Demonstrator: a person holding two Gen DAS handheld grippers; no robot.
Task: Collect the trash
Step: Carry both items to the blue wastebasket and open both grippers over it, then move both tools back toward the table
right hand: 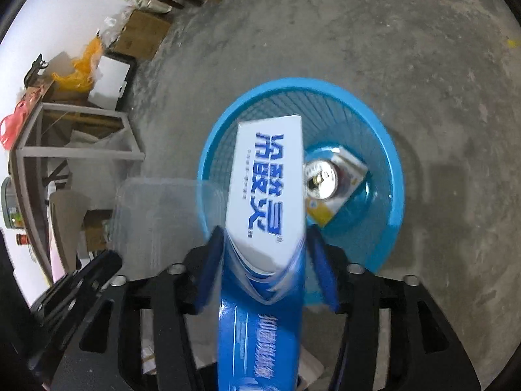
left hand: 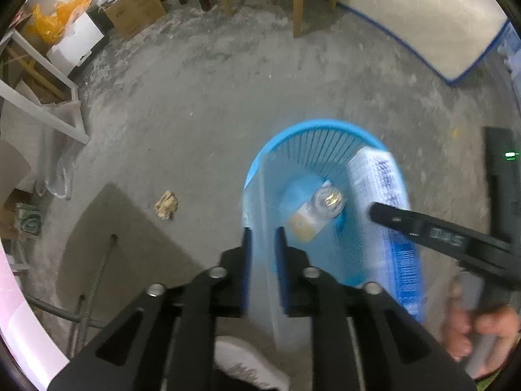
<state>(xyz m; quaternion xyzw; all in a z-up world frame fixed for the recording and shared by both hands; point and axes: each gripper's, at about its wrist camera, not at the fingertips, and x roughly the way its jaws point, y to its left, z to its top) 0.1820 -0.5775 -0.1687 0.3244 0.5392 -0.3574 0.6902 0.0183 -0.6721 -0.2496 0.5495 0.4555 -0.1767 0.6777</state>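
A blue slatted basket stands on the concrete floor, holding a drinks can and a yellow-and-white packet. My left gripper hangs over its near rim. A blurred clear plastic piece runs between its slightly parted pads, which look loose on it. My right gripper holds its jaws apart around a white-and-blue toothpaste box that tips into the basket, with a gap at the right pad. A crumpled brown paper lies on the floor to the left.
Wooden chair legs and a cardboard box stand at the back. A white metal frame with clutter lines the left side. A blue-edged mat lies at the far right. A person's shoe and hand are close below.
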